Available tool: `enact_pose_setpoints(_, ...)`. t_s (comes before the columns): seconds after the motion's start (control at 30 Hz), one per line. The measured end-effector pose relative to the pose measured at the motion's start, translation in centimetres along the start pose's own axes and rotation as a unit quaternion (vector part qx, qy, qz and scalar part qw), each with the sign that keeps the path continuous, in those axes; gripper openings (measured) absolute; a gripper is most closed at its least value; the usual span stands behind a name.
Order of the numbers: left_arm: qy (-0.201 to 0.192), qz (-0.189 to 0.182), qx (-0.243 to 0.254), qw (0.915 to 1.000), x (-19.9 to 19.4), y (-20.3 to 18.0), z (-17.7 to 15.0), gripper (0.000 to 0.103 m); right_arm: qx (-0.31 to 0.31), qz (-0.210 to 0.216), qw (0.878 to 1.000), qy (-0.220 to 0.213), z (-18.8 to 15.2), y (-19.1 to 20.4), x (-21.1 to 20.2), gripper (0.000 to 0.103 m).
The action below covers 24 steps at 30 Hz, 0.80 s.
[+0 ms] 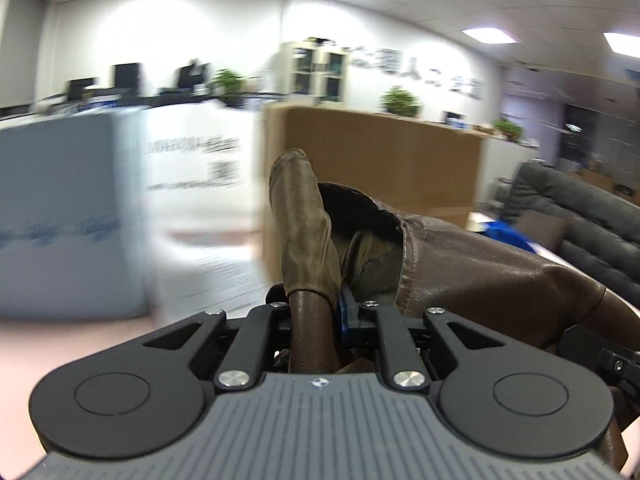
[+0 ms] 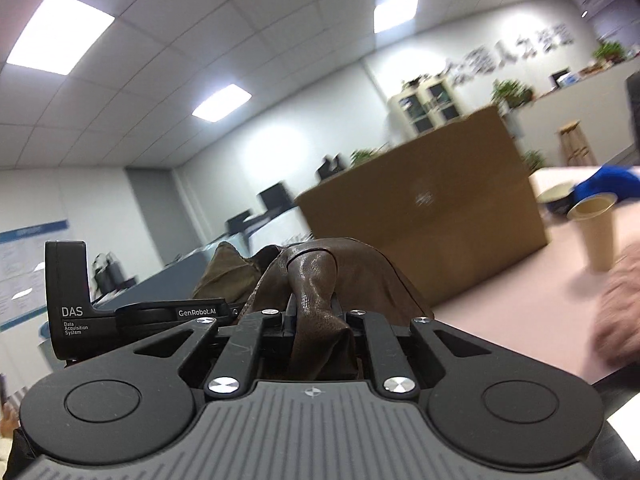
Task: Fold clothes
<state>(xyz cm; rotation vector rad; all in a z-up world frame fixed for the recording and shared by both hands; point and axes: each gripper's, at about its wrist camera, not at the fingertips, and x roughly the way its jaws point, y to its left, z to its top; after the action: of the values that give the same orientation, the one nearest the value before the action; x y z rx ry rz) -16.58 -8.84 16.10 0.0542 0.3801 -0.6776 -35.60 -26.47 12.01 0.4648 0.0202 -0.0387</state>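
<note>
A brown leather jacket (image 1: 472,272) is lifted off the table, and both grippers hold it. In the left wrist view my left gripper (image 1: 314,308) is shut on a fold of the jacket, whose olive lining (image 1: 304,216) sticks up past the fingers while the leather drapes off to the right. In the right wrist view my right gripper (image 2: 314,312) is shut on another bunch of the brown jacket (image 2: 316,276), which bulges up between the fingers. The other gripper's body (image 2: 120,312), labelled DAS, shows close on the left.
A large cardboard box (image 1: 376,160) and a white and grey box (image 1: 120,208) stand on the pink table (image 2: 520,292). A paper cup (image 2: 596,232), a blue item (image 2: 604,184) and a blurred hand (image 2: 620,308) are at the right. A dark sofa (image 1: 580,208) lies beyond.
</note>
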Motion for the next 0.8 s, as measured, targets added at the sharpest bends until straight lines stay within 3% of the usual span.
enact_pose_setpoints(0.27,-0.013,-0.101,0.039,0.994,3.9,-11.3,2.6,0.012,0.011,-0.092,0.994,-0.065,4.5,-6.4,-5.7,0.01)
enact_pose_setpoints(0.53,0.018,-0.178,0.071,0.9812,8.7,-22.3,1.7,0.012,0.026,-0.212,0.972,-0.099,6.2,-14.3,-10.4,0.01)
enact_pose_setpoints(0.73,0.113,-0.214,0.085,0.9666,15.3,-27.2,-3.3,0.013,0.079,-0.304,0.949,-0.039,4.3,-21.6,-10.8,0.01)
enact_pose_setpoints(0.8,0.13,-0.201,0.1,0.9657,17.6,-28.1,-5.6,0.015,0.081,-0.315,0.946,-0.01,2.8,-23.0,-9.4,0.011)
